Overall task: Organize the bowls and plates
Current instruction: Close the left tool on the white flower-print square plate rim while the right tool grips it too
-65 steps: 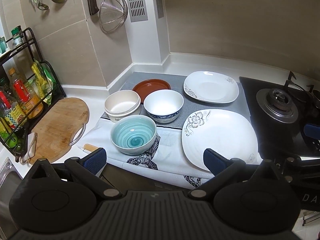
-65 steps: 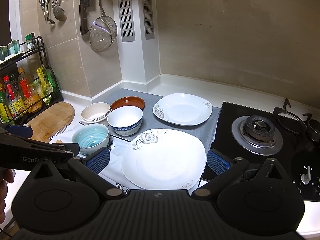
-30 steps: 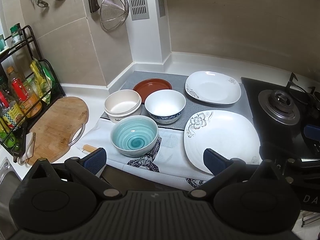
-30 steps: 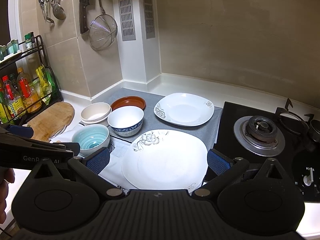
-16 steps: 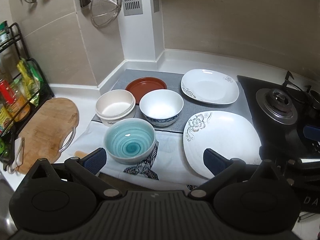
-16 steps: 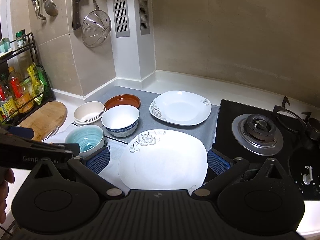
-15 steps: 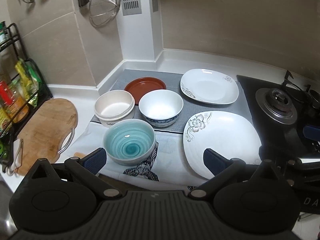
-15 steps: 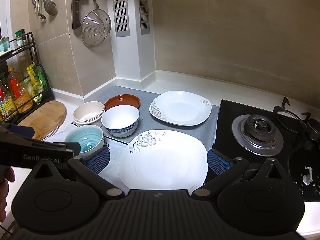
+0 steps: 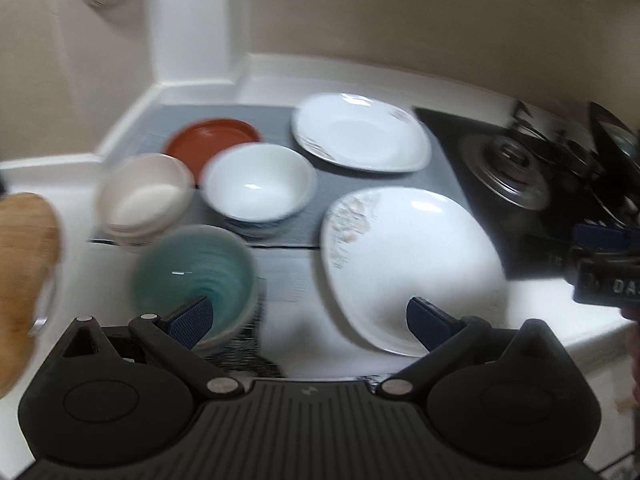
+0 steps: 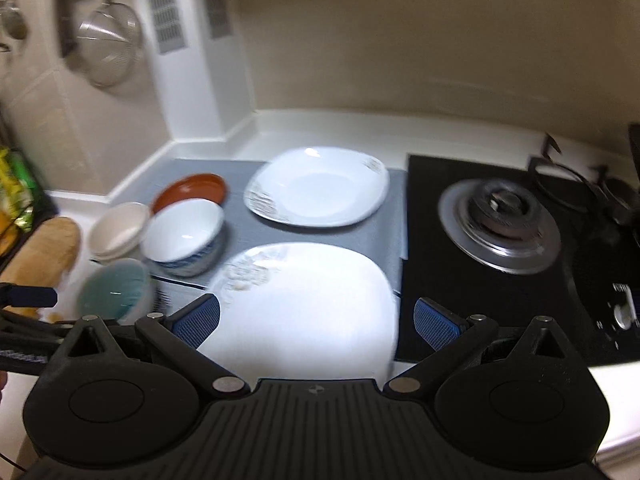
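Both views are blurred. At far left a wooden board (image 9: 22, 276) lies on the white tabletop (image 9: 52, 172). Beside it stand stacked cream bowls (image 9: 144, 196), and nearer the camera a teal bowl (image 9: 192, 276) rests on a printed white cloth (image 9: 288, 280). Behind the cream bowls a brown dish (image 9: 212, 142) sits on a grey mat (image 9: 276, 120), partly hidden by a white bowl (image 9: 258, 188) with a blue-patterned outside. The left claw (image 9: 308, 320) is spread and empty above the cloth; its left finger overlaps the teal bowl's near rim in the view, but contact cannot be confirmed. Right of the bowls, a far plate (image 9: 360, 138) lies on the mat, and a near plate (image 9: 412, 264), larger in view with a floral corner, lies partly on the mat and partly on the cloth. In the right wrist view the right claw (image 10: 316, 322) is spread and empty, poised over the near plate (image 10: 312, 304), its fingers flanking the plate's near half without visible contact. A strainer (image 10: 108, 48) hangs on the wall at upper left. At far right a black hob (image 10: 500, 248) with a burner (image 10: 500, 220) adjoins the mat.
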### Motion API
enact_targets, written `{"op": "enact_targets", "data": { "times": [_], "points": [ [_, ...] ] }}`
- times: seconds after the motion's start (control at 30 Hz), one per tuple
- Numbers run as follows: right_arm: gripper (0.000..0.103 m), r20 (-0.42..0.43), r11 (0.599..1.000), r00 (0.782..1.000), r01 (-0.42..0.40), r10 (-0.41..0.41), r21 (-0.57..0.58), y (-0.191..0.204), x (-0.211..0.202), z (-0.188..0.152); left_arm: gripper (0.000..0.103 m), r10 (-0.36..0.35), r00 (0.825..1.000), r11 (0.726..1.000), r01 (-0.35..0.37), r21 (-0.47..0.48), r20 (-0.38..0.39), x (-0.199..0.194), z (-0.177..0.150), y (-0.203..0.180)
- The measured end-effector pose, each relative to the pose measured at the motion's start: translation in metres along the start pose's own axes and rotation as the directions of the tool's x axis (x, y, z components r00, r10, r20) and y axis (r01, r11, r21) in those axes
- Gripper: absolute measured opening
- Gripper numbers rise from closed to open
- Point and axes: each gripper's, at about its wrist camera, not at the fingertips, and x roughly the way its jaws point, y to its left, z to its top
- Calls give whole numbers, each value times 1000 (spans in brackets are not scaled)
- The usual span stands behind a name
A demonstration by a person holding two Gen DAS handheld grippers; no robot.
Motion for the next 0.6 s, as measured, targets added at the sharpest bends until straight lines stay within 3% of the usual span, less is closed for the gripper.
{"op": "enact_targets", "data": {
  "times": [0.17,0.37,0.5,0.6],
  "points": [
    [103,-36,1000,999,2,-3,-16,-21,22,-4,103,-76,994,996,79,36,-82,36,8,-13],
    [102,-136,997,989,-63,56,-52,-42,73,0,103,-56,980,998,53,-21,-191,90,19,-22],
    [95,-209,993,972,-114,109,-15,-56,104,0,103,-64,963,995,42,-92,-261,115,23,-20],
    [79,-241,984,956,-176,169,-7,-58,119,-3,103,-43,961,994,15,-104,-274,125,24,-19]
  ]
}}
